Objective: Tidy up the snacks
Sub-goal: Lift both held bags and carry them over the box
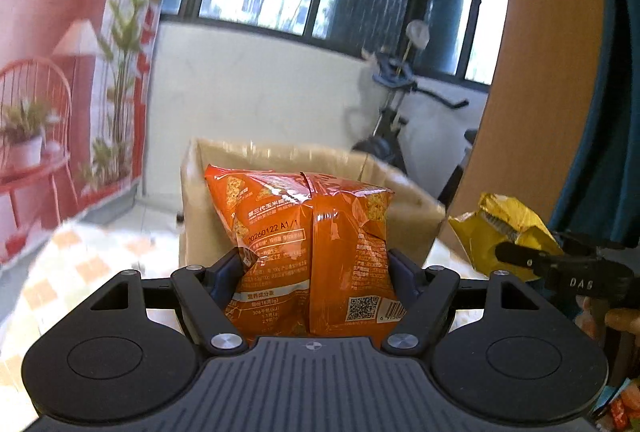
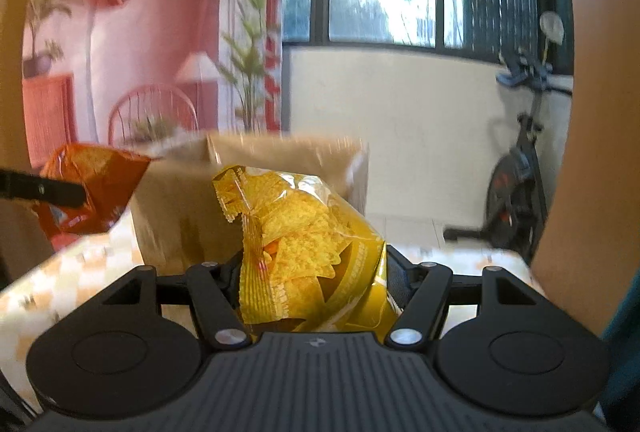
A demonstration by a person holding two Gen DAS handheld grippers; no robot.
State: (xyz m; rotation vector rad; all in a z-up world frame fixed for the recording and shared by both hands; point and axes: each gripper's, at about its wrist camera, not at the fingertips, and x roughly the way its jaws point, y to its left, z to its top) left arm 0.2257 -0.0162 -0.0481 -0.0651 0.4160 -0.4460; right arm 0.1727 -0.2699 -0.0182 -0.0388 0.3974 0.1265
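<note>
The crinkly orange foil snack bag (image 1: 312,256) sits upright between the left gripper (image 1: 316,264) fingers, and the shiny yellow chip bag (image 2: 312,252) sits likewise in the right gripper (image 2: 316,272). Just ahead of both stands an open brown cardboard box (image 1: 224,191) on the orange-checked tablecloth (image 1: 60,272), with a black exercise bike (image 2: 516,191) beyond. Each gripper is part-closed, pads pressing its bag's sides.

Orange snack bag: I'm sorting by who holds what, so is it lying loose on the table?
No, the orange snack bag is clamped between the fingers of the left gripper, off the table.
</note>
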